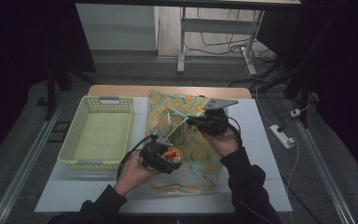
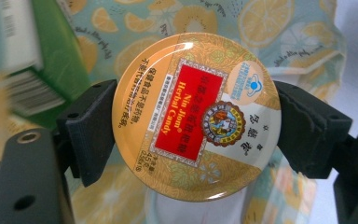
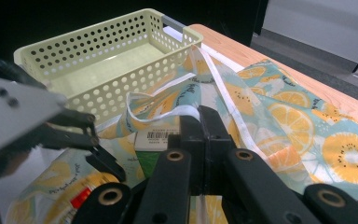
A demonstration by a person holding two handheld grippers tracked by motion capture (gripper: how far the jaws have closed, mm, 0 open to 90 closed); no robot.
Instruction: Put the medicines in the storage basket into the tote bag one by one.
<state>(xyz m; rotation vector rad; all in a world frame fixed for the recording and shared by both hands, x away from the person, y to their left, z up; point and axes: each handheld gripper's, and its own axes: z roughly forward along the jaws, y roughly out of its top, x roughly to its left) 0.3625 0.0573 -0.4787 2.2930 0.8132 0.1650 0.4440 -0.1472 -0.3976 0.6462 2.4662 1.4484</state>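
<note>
- While the right tool (image 1: 193, 122) pinches the white-trimmed rim of the fruit-print bag (image 1: 200, 149) and holds it lifted, the left tool (image 1: 170, 157) carries a round candy tin (image 2: 195, 115) clamped edge to edge between its pads
- Right jaws look fully closed on the fabric edge in the right gripper view; bag mouth is propped open toward the basket side
- Tin location: in the left tool, above the near part of the bag, just below and to the left of the raised rim in the high view
- Key relation: the opening lies up and away from the tin, toward the right tool, so my read is the tin has to travel forward and slightly right to go under the lifted rim
- Tin's flat face points at the left tool's camera (disc held by its rim, no long axis to align)
- A green box (image 3: 156, 156) already sits at the mouth, right by the entry path – possible snag
- Yellow basket (image 1: 98, 133) sits on the worktop (image 1: 261, 140) to the left, apart from all of this
</note>
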